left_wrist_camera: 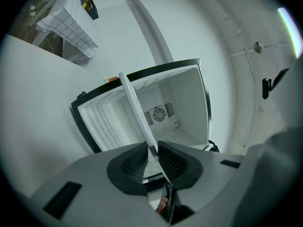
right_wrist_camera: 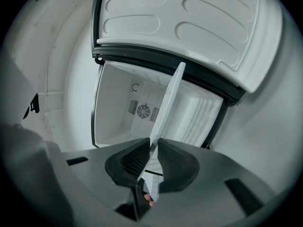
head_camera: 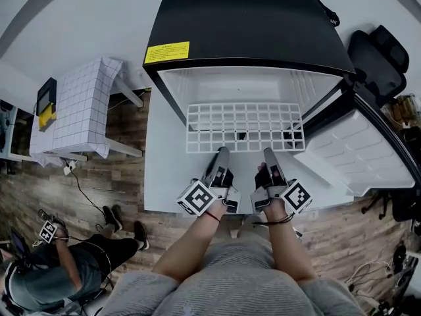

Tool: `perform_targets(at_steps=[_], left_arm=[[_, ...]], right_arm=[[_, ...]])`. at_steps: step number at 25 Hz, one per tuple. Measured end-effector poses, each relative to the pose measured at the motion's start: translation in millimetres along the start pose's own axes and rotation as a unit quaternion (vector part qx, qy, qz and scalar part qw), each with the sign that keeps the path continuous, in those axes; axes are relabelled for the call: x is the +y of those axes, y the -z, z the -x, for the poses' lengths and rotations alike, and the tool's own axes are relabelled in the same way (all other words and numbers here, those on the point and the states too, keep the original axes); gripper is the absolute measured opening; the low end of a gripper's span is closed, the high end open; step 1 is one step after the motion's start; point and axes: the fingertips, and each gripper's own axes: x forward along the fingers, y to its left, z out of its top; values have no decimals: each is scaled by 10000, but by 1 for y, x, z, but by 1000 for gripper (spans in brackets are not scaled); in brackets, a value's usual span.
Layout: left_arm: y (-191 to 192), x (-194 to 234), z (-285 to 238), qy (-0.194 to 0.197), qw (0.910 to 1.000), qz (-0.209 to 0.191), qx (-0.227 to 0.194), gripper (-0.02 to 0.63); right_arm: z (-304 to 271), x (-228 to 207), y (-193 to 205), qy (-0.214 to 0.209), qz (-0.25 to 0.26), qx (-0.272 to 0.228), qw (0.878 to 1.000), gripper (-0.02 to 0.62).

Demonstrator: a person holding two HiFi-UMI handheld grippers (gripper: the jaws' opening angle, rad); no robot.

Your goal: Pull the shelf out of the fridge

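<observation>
Over at the left, a small table (head_camera: pixel 82 107) with a checked cloth stands well clear, and a person (head_camera: pixel 72 262) sits on the floor beyond it, so nothing crowds the way out.

The left tongs (head_camera: pixel 220 151) are clamped on the near edge of the shelf (head_camera: pixel 245 127), left of its middle. In the left gripper view the tongs (left_wrist_camera: pixel 151 148) pinch the thin white shelf (left_wrist_camera: pixel 135 108), seen edge-on and running between the pads towards the fridge's mouth.

The shelf is a white wire grid. It lies flat and level, sticking out of the fridge (head_camera: pixel 243 25) towards the person holding it, with its far edge at the mouth of the opening. I can't tell whether that edge rests on the side ledges.

The right tongs (head_camera: pixel 268 153) grip the same near edge, right of its middle. The right gripper view shows these tongs (right_wrist_camera: pixel 154 148) closed on the shelf (right_wrist_camera: pixel 168 103) likewise. Two grips set side by side would keep the grid from tipping or jamming as it slides.

At the right the door (head_camera: pixel 358 153) is swung wide open, leaving the opening free. To my eye the pull is partly done.
</observation>
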Motion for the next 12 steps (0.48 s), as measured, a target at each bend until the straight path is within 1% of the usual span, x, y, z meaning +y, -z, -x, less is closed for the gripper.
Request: perform_targets(at_steps=[4,12], left_arm=[[1,0,1,13,10000,-2,-9,74],[-1,1,-1,69,9999,-123,-17,75]], right_arm=[[0,-1,0,11,1,10,10000,58],[0,-1,0,-8,306,81,9995,66]])
